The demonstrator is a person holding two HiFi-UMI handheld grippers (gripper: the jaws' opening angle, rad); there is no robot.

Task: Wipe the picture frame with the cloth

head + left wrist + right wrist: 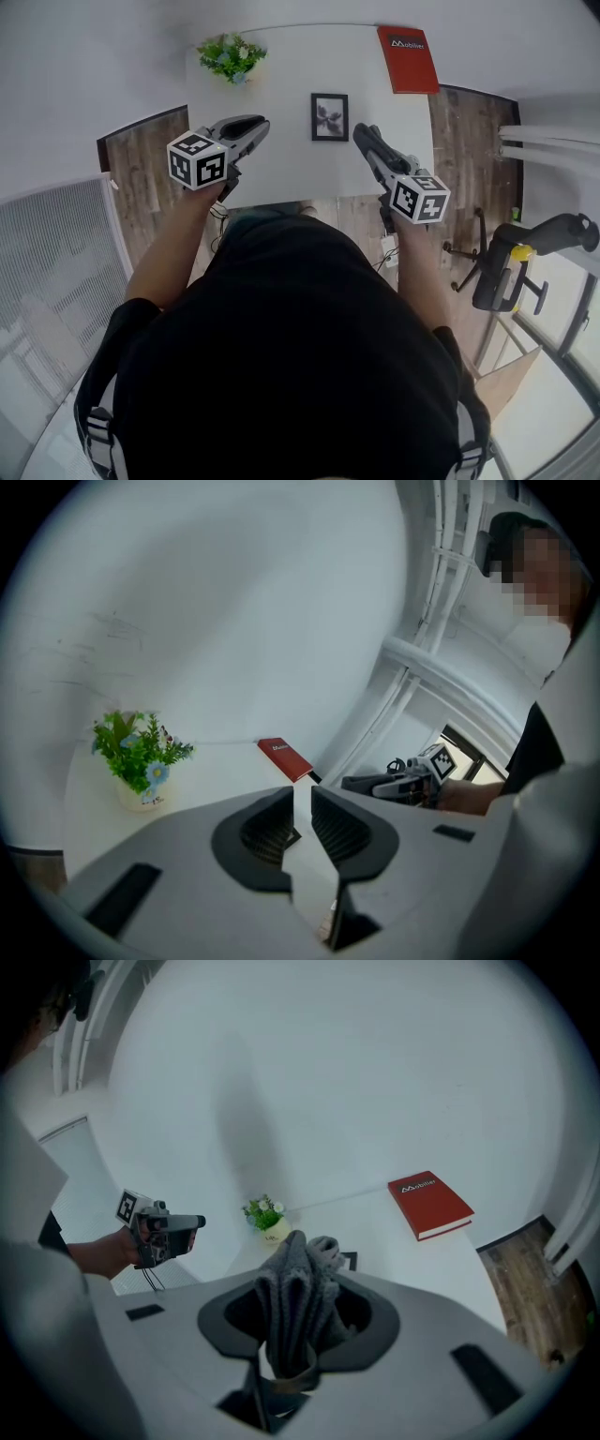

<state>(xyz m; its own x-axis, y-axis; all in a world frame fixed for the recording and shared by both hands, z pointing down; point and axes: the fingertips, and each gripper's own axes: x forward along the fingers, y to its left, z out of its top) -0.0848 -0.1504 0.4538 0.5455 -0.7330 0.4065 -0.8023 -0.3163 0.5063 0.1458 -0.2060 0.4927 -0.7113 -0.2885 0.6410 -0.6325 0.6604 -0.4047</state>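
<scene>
While the picture frame (329,116), dark-edged with a pale print inside, is seen near the middle of the white table (281,89), it is touched by neither gripper. Whether it lies flat or stands propped cannot be told from above.

The cloth (298,1297), grey and ribbed, is bunched into upright folds and is clamped between the jaws of the right gripper (363,136), with its top sticking up past the jaw tips. In the head view that gripper is held at about 4 o'clock from the frame, just beside it and angled toward it. In the right gripper view a corner of the frame is glimpsed just behind the cloth.

The left gripper (257,124) is held at 9 o'clock from the frame, near it but apart. Its jaws are drawn together to a thin slit, and nothing is caught between them.

A small potted plant (231,56) with green leaves and pale blue flowers is placed at 10 o'clock from the frame, near the table's far left corner. A red book (408,58) is laid flat at 2 o'clock, at the far right corner. A dark office chair (525,262) is seen on the wooden floor (469,141), well apart from the table at about 4 o'clock.
</scene>
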